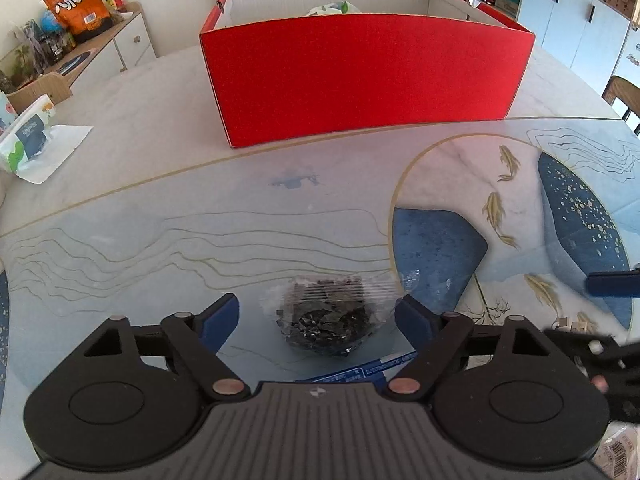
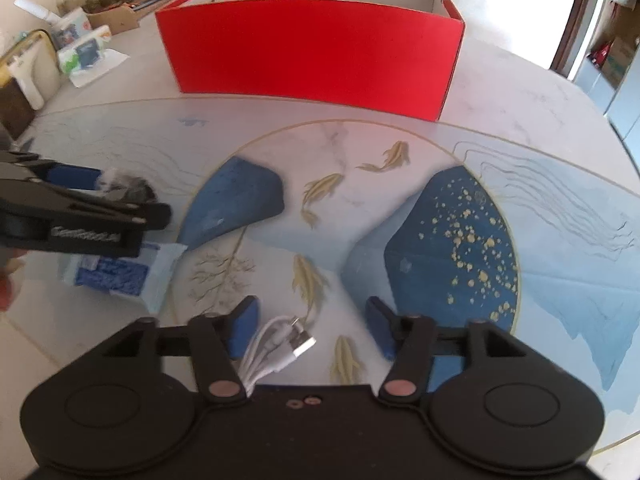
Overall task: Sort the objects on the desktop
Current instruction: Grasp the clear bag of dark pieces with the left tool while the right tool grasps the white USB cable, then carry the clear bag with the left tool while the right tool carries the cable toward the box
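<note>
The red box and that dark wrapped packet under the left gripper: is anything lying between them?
No. In the left wrist view, only bare patterned table lies between the red box and the packet.

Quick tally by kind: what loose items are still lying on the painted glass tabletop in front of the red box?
Clear-wrapped packet of dark dried food: 1
Coiled white USB cable: 1
Flat blue-and-white packet: 1
Total: 3, all outside the red cardboard box.

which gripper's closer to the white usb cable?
Right. The right gripper has the white cable between its open fingers; the left gripper is off to the side, around a dark wrapped packet.
</note>
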### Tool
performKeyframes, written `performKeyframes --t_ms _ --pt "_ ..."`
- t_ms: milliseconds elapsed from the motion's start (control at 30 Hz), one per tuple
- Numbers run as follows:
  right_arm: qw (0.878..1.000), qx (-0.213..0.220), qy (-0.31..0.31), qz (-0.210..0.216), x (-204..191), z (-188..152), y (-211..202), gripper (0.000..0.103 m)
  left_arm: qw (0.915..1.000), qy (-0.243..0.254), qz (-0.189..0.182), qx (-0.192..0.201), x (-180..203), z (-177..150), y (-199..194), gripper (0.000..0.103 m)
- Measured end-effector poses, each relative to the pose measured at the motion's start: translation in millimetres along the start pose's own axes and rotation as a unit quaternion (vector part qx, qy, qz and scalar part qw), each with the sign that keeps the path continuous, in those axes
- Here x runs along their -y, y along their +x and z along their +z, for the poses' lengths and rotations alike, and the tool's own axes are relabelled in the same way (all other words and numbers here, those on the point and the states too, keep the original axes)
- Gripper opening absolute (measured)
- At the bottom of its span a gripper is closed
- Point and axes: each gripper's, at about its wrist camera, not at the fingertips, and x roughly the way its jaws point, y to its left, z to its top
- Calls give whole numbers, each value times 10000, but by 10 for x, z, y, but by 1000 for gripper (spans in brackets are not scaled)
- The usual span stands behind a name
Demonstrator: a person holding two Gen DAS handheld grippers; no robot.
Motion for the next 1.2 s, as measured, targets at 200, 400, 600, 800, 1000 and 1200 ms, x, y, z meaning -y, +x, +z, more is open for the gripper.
performKeyframes --t_ms 200,400,600,800,1000,1200 --pt "9999 -116 -96 66 -31 -72 -127 72 10000 6 -17 -16 20 -10 12 79" --pt "9992 -357 -155 25 -145 -175 -61 58 10000 -13 -72 -40 21 -10 22 73" --pt "9988 -289 -387 -103 -179 -170 -63 21 9999 -58 -127 -28 11 -6 11 63" --pt "9988 -263 -362 -191 -92 -152 -58 12 9998 -111 -171 -12 6 17 -1 58" --pt "9994 -210 -161 -234 56 -90 -72 12 9993 -240 -270 -40 -21 41 -3 50" --pt "9995 -37 94 -295 225 19 -131 12 9988 -344 -357 -38 -54 63 -19 46"
